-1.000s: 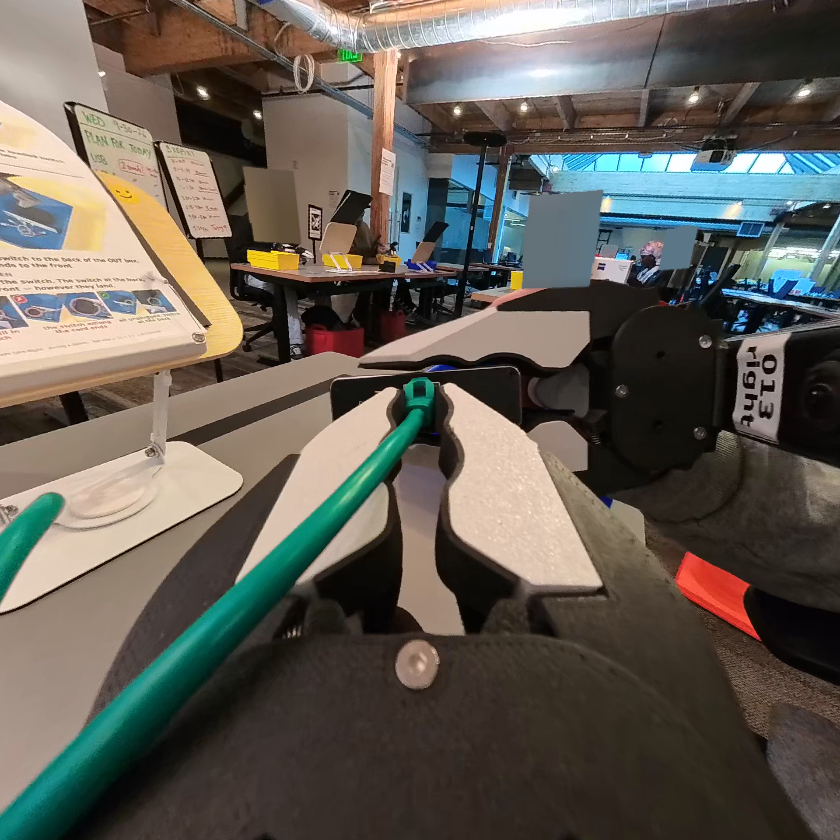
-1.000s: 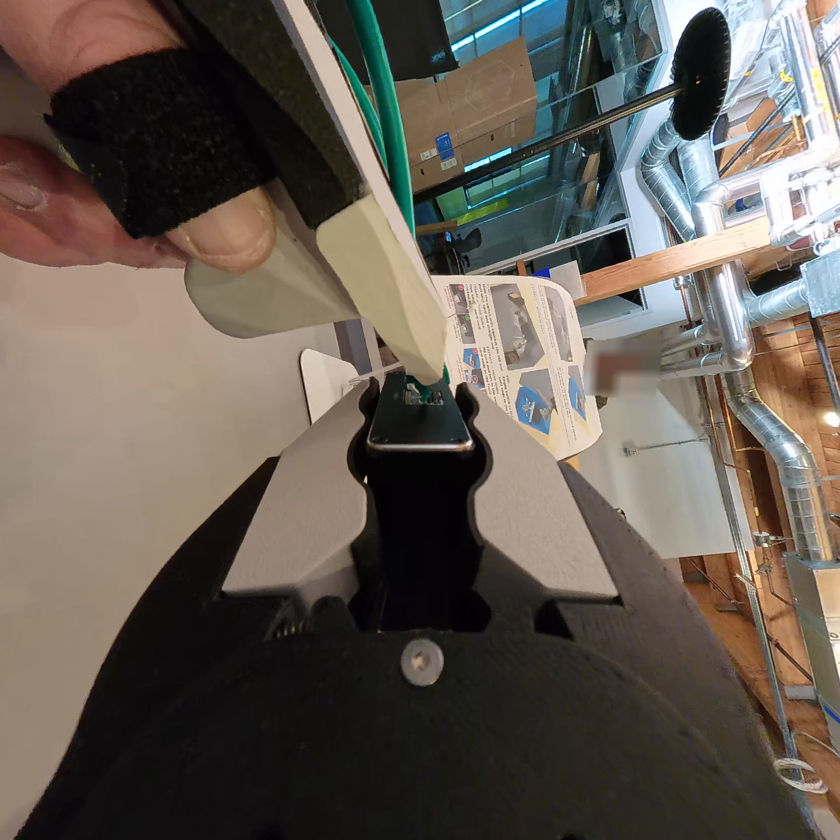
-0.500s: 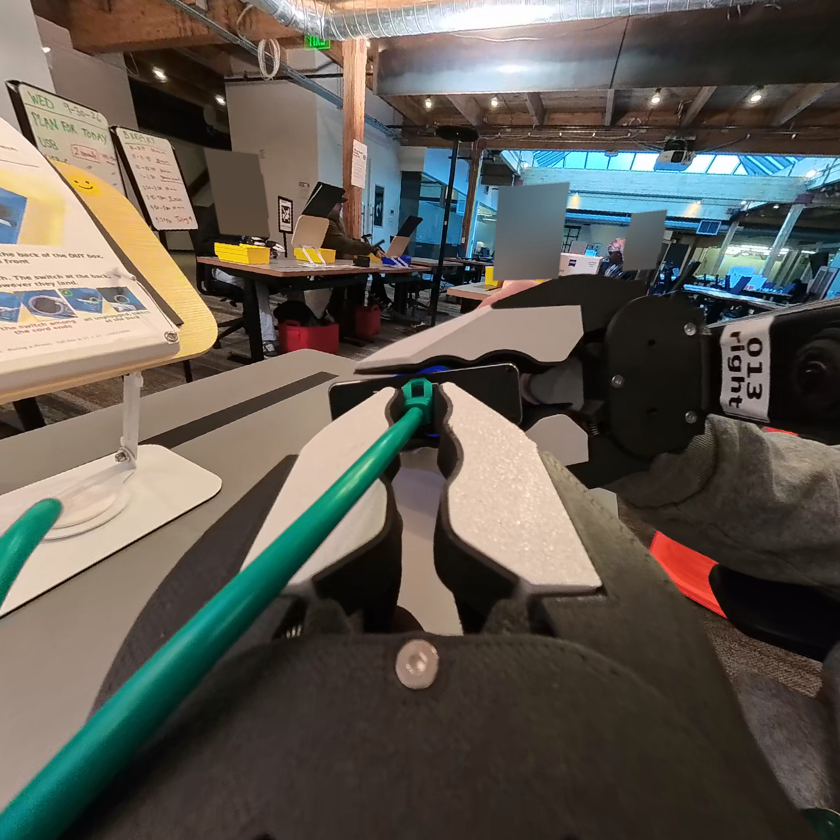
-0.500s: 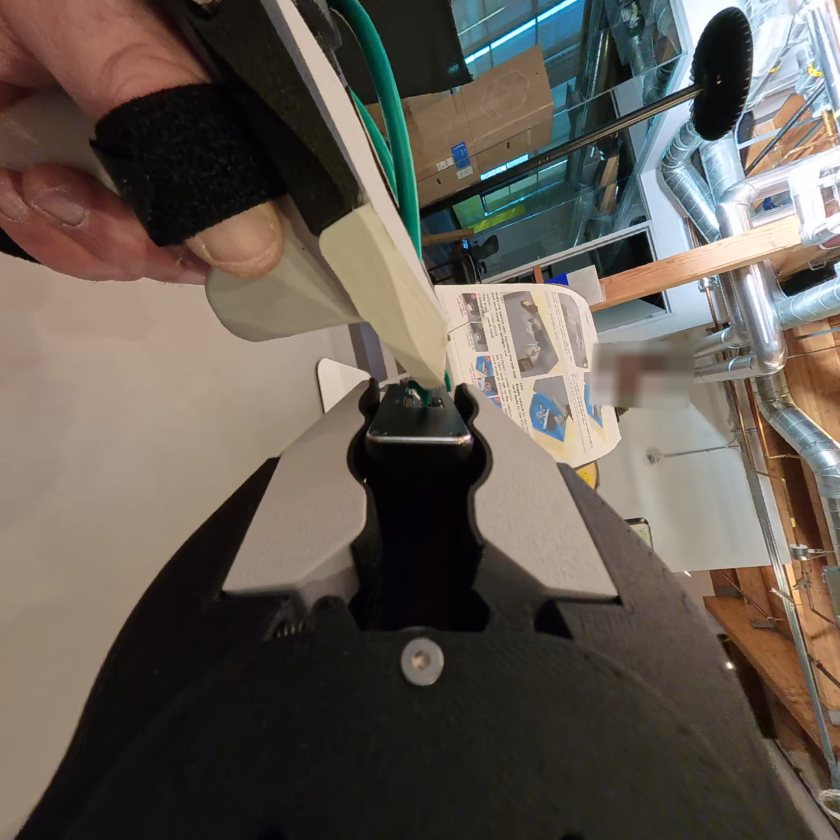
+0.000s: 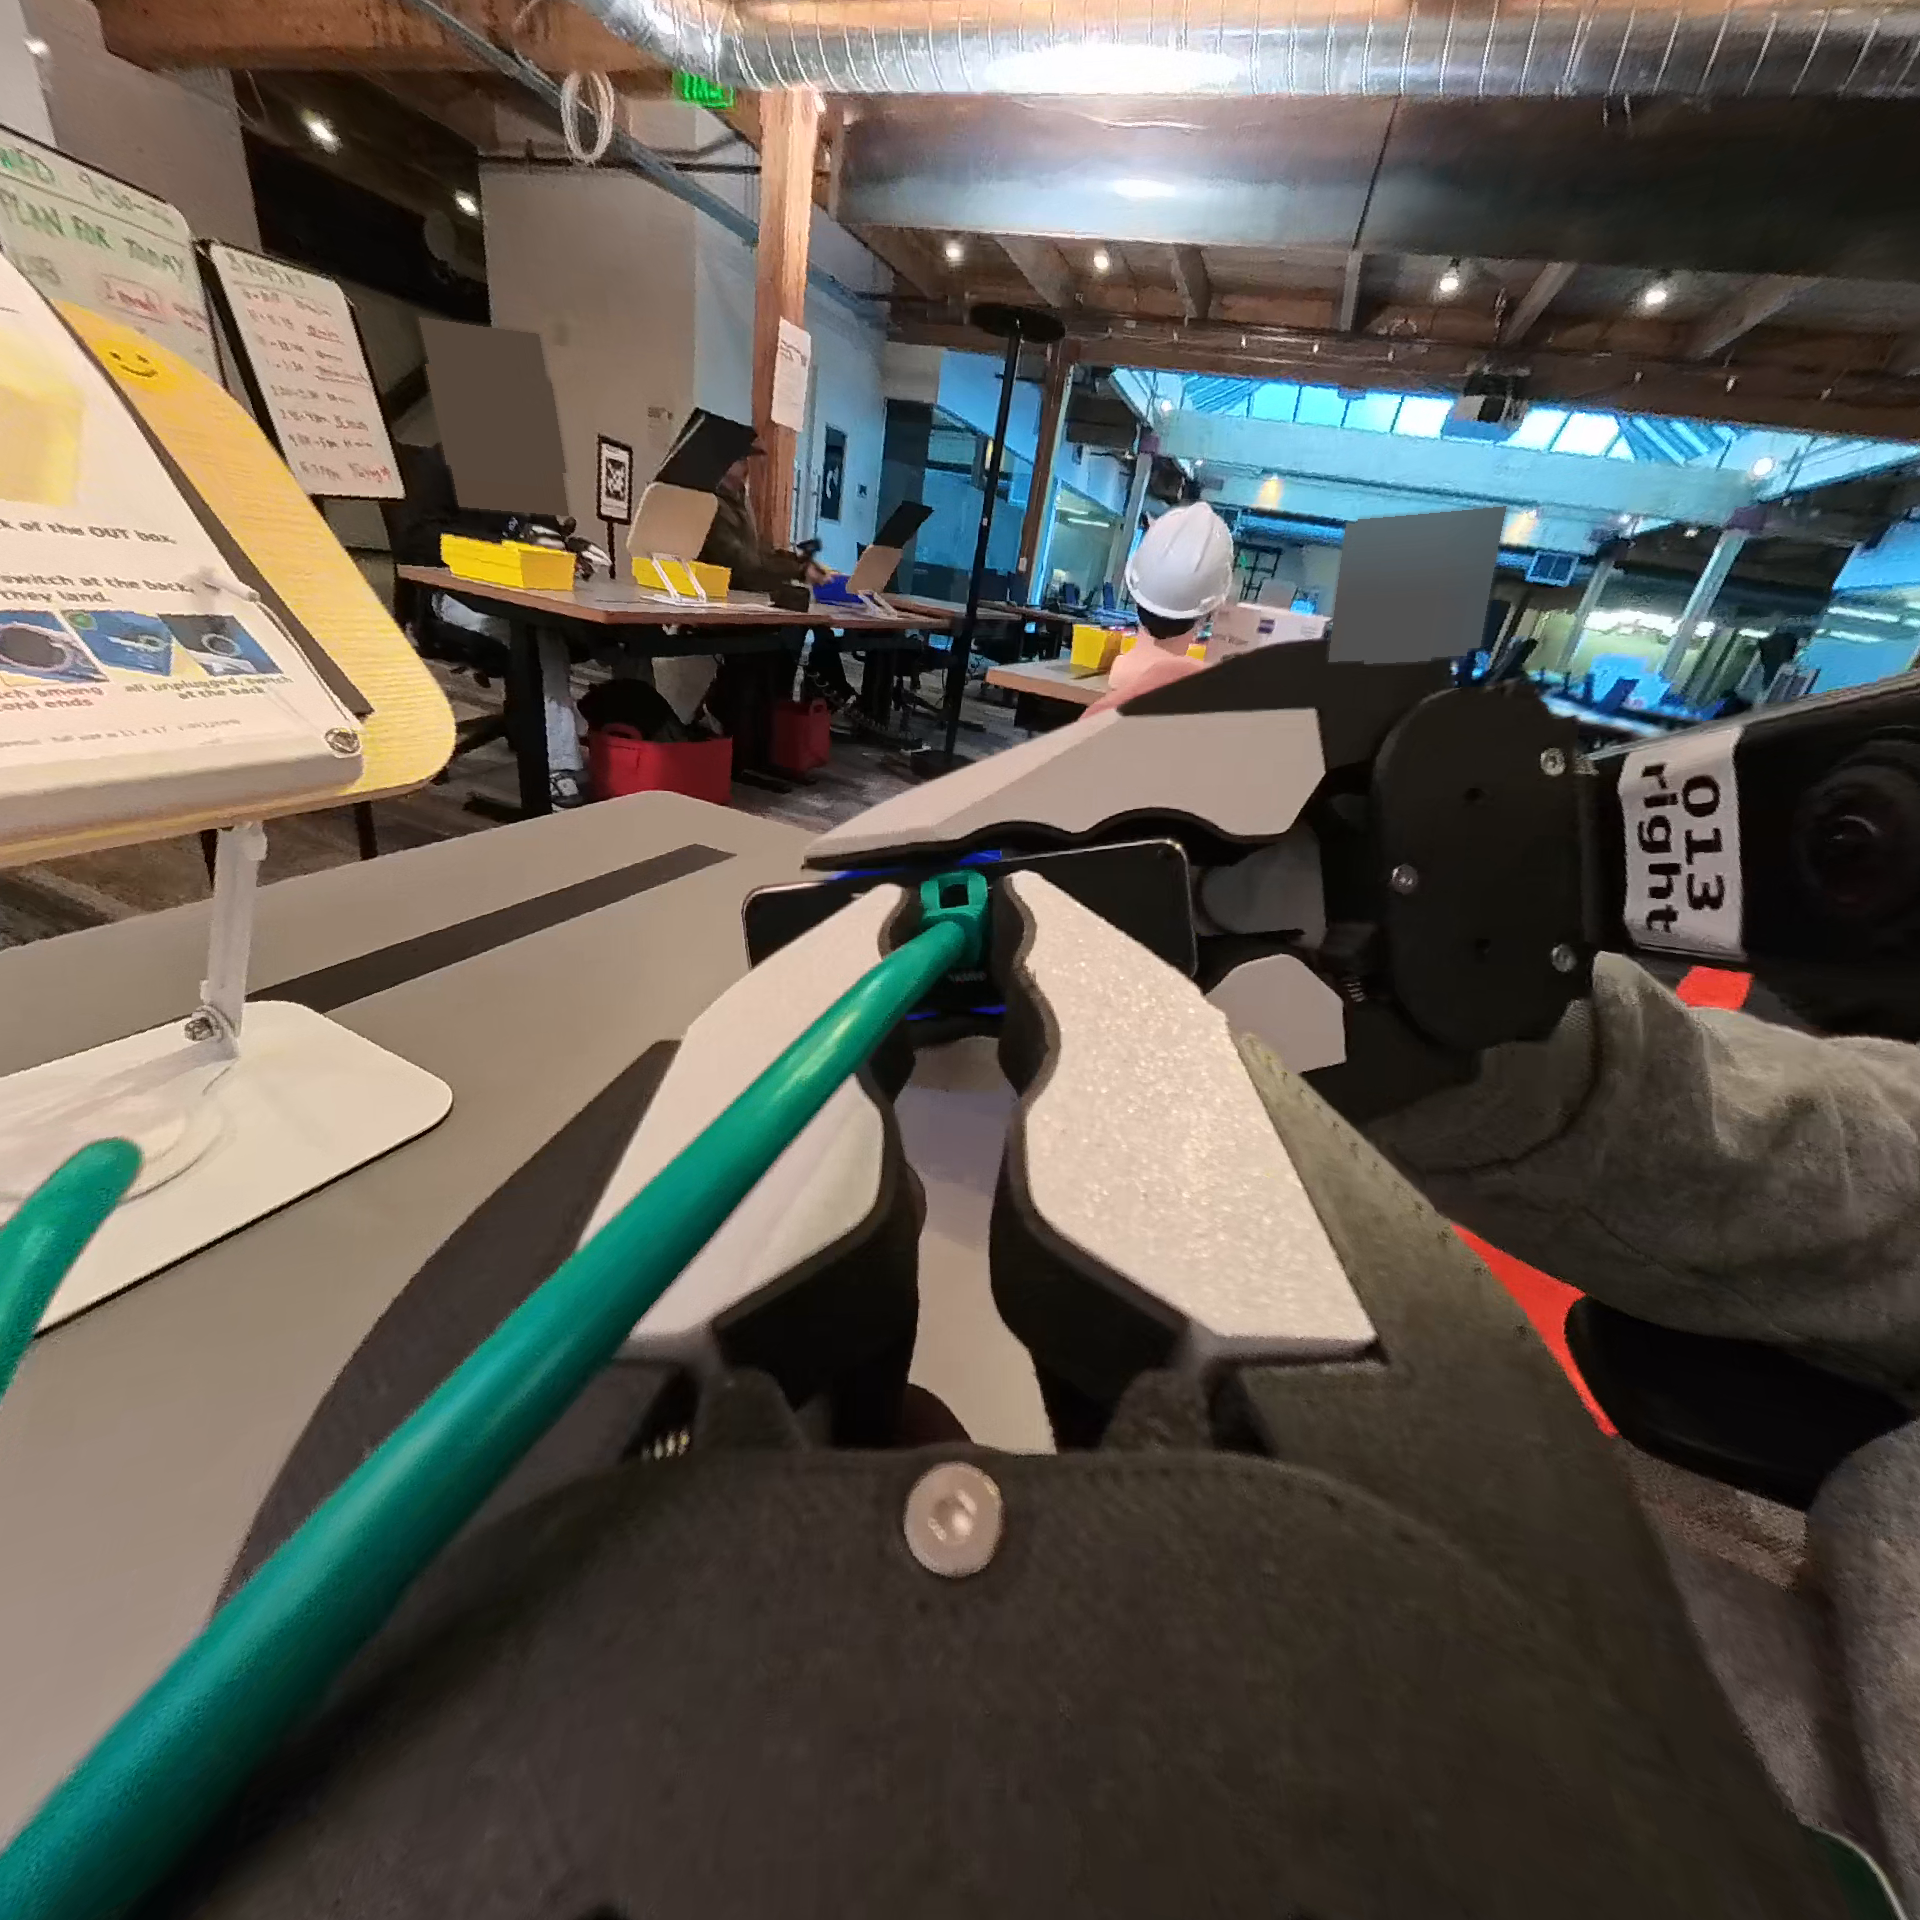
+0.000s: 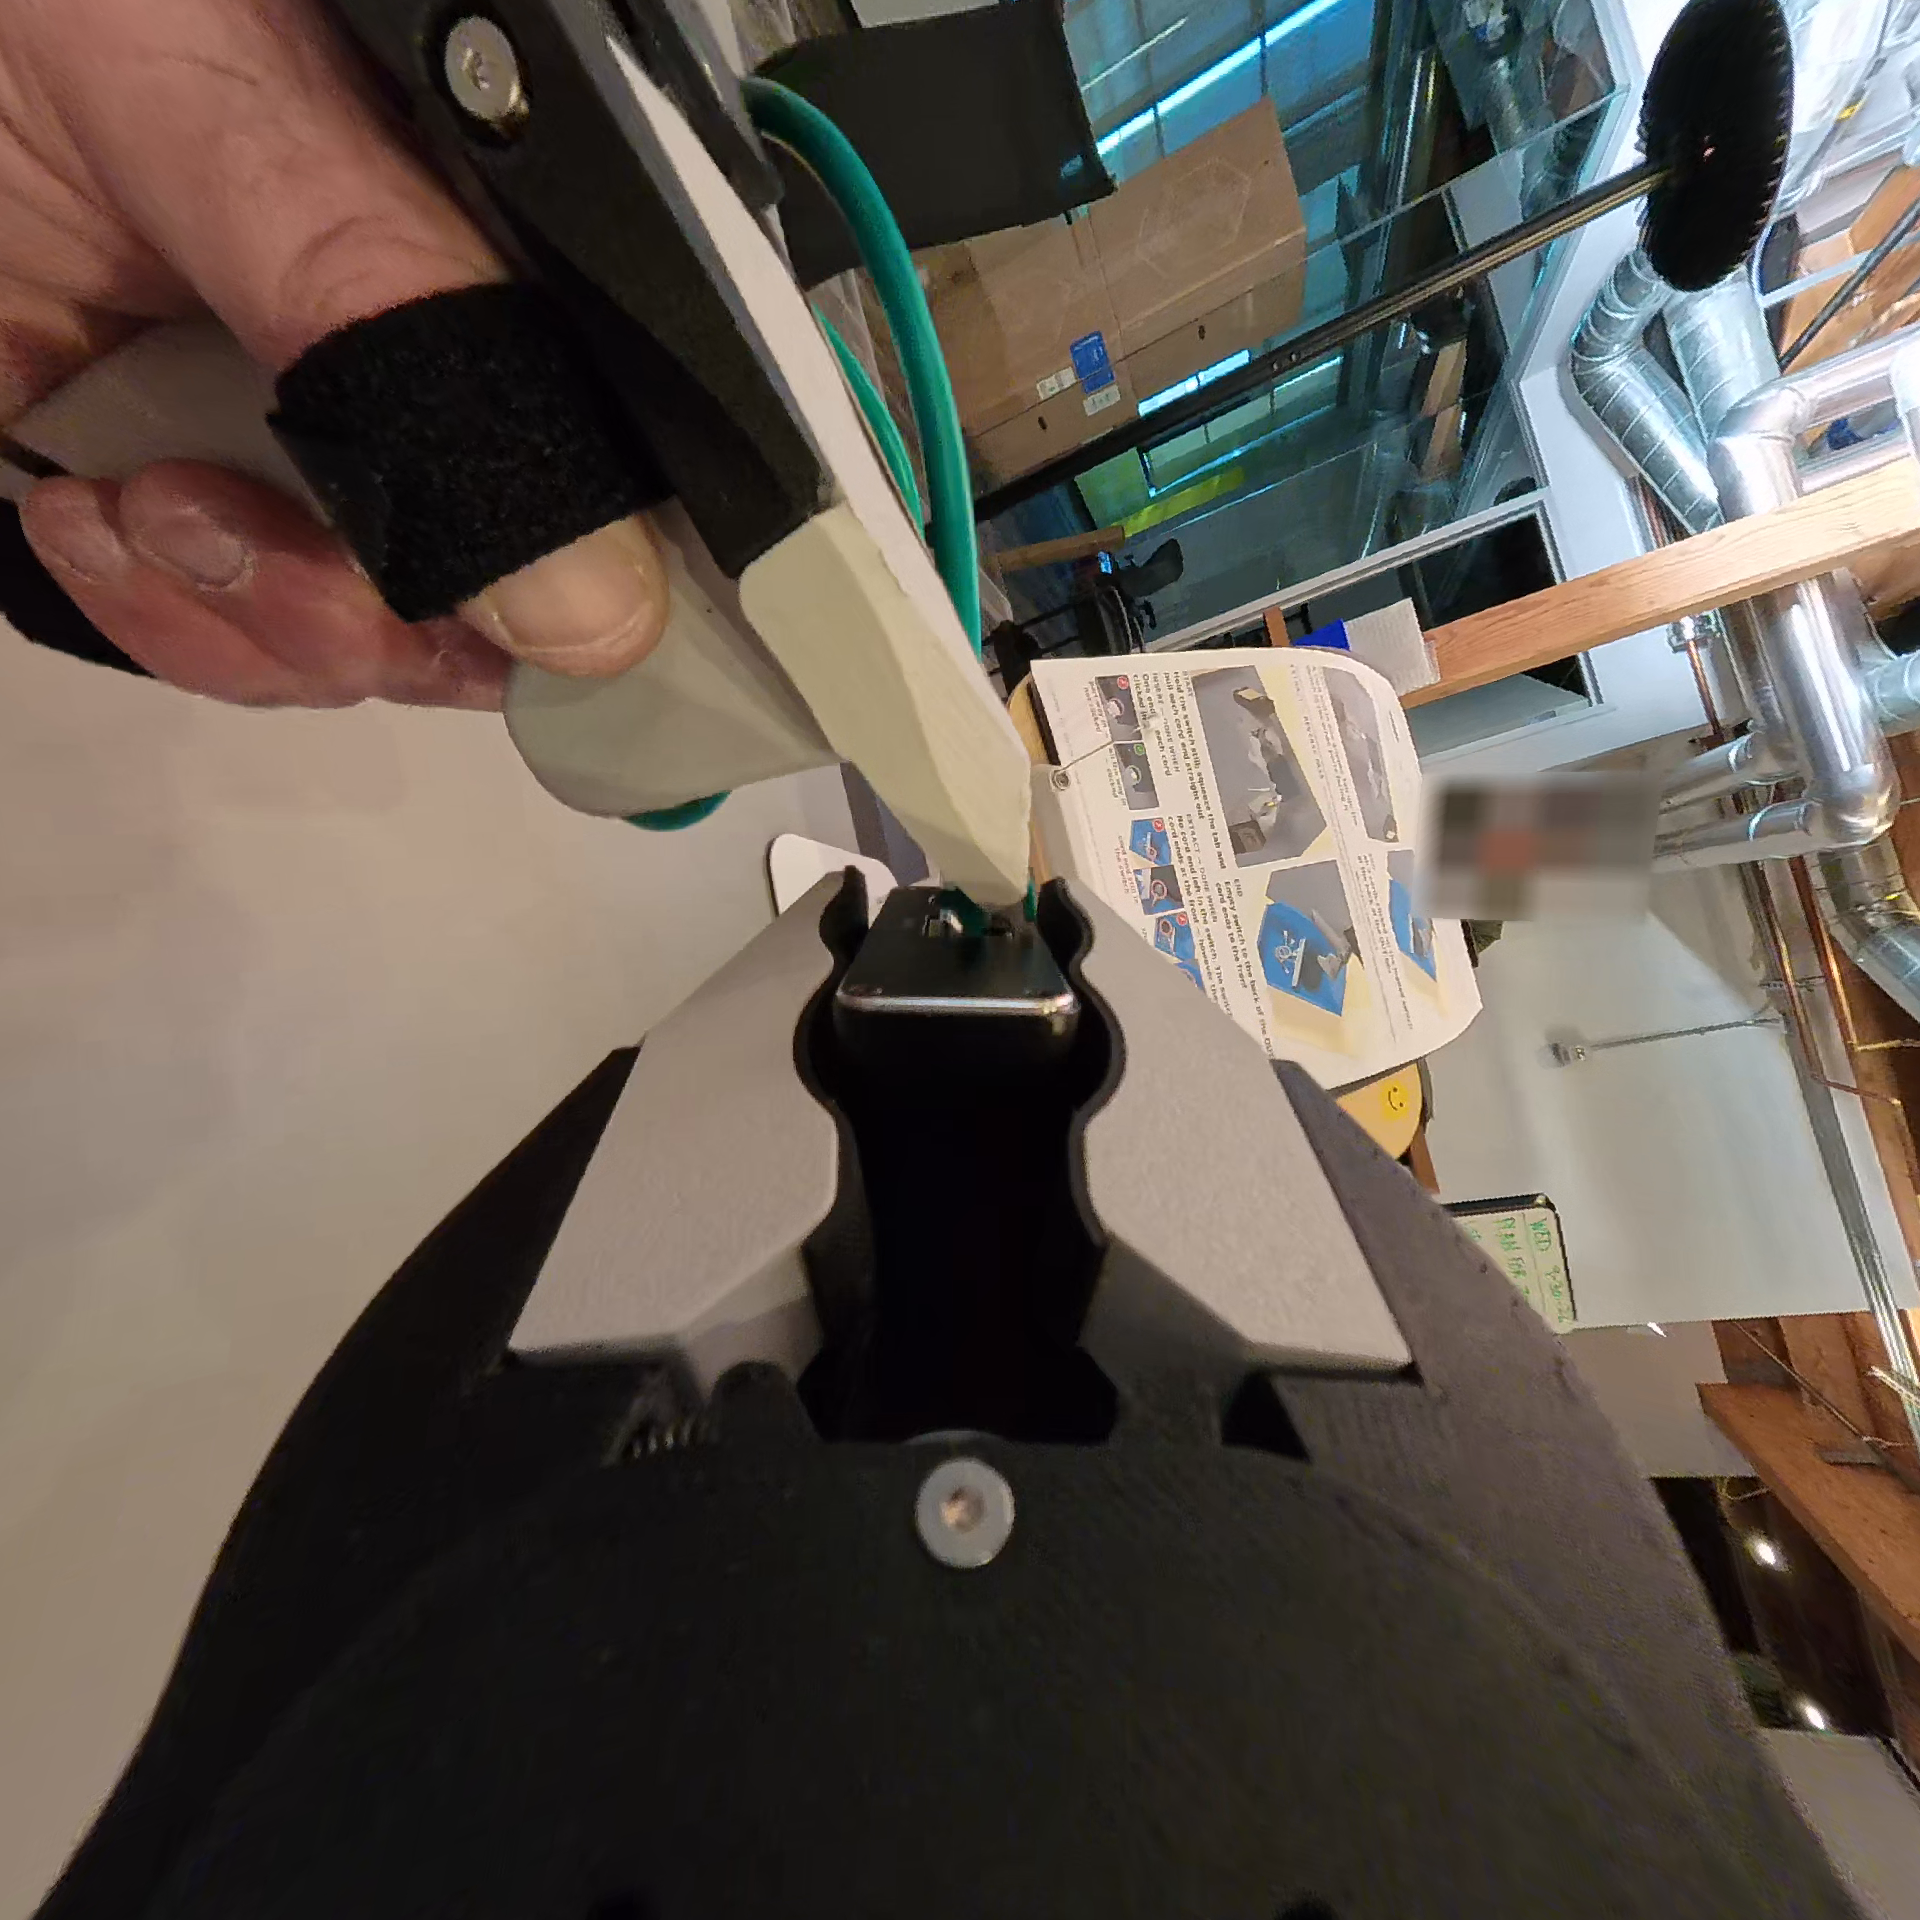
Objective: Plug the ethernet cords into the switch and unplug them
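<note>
My left claw (image 5: 954, 914) pinching green cord (image 5: 665, 1195) plug at switch (image 6: 956, 987); right claw (image 6: 956, 935) clamped round switch.

Take the switch (image 5: 1091, 894) as your landmark: it sits between your right claw's (image 6: 956, 935) fingers, above the counter (image 5: 499, 997). Your left claw (image 5: 951, 925) meets it from the front, pinching the cord (image 5: 623, 1226) plug there. The instruction stand (image 5: 208, 1081) stands on the counter, left of the switch.

Both grippers clamped — left gripper (image 5: 951, 925), right gripper (image 6: 956, 951)
</note>
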Motion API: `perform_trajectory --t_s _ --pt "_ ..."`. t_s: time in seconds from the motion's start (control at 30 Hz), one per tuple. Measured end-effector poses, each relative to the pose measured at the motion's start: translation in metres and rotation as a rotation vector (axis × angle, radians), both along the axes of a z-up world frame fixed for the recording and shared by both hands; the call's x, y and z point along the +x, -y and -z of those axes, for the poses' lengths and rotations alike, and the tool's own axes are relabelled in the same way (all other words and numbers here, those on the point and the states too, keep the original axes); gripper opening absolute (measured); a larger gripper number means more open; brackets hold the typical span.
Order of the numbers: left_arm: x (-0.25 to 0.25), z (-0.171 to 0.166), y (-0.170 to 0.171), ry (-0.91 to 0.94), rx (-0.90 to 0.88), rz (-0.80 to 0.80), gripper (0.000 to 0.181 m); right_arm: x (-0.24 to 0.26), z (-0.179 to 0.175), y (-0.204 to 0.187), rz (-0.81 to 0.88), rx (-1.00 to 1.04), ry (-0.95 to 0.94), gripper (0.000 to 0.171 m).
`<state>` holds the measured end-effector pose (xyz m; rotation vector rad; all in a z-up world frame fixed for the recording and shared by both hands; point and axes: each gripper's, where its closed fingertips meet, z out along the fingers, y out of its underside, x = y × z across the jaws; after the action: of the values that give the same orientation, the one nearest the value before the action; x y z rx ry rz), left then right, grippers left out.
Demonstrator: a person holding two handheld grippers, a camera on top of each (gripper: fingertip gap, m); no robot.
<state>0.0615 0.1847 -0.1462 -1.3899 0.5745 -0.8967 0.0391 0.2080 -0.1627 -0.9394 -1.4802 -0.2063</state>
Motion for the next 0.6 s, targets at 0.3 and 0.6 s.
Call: perform_trajectory --t_s 0.3,0.6 --pt "-0.002 0.001 -0.002 0.006 0.004 0.009 0.012 -0.001 0.001 -0.004 0.000 -0.011 0.002 0.032" --pt "-0.012 0.002 -0.003 0.039 0.038 -0.079 0.018 -0.002 0.013 -0.010 0.013 -0.048 0.041 0.032"
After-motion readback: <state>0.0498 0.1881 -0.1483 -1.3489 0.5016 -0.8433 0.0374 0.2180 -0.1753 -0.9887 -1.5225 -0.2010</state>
